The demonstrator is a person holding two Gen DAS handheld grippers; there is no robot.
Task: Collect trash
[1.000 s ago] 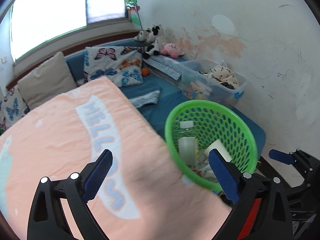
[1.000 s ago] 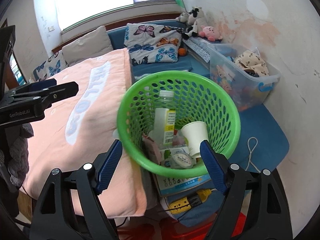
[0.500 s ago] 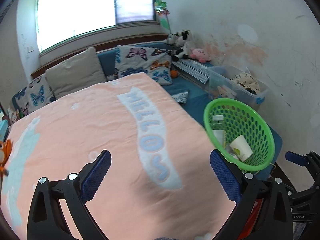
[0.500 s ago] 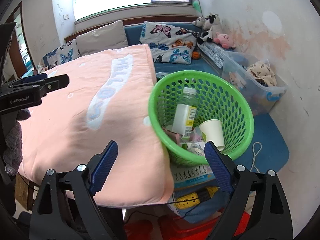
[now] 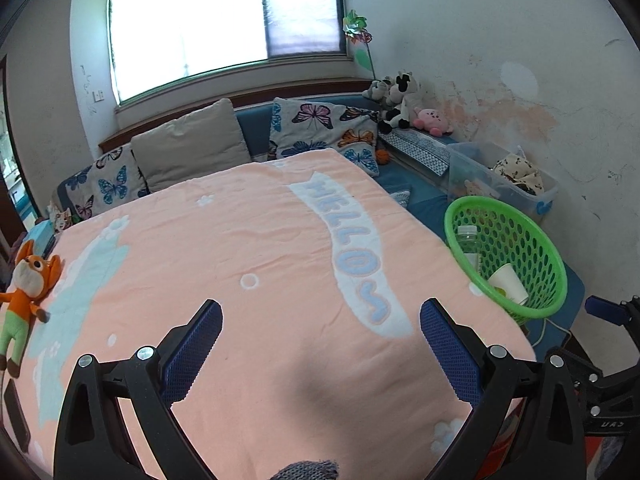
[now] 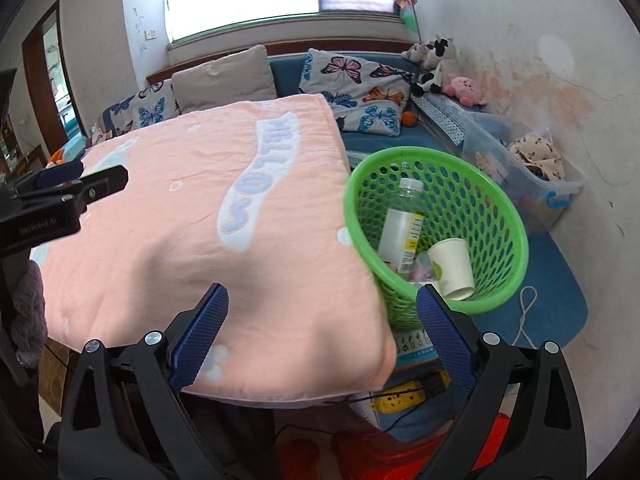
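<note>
Both claws drawn back, green basket (image 6: 436, 236) beside pink blanket (image 5: 240, 264)

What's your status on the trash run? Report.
Left gripper open, empty. Right gripper open, empty. Green basket holds bottle, paper cup. Pink blanket bare of trash; nothing blocking.

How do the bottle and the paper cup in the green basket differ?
The bottle is tall, clear plastic with a white label and barcode; the paper cup is short, opaque white with a green mark. The bottle leans neck-up against the green basket wall; the cup lies tipped, mouth toward the camera. Both sit inside the basket.
</note>
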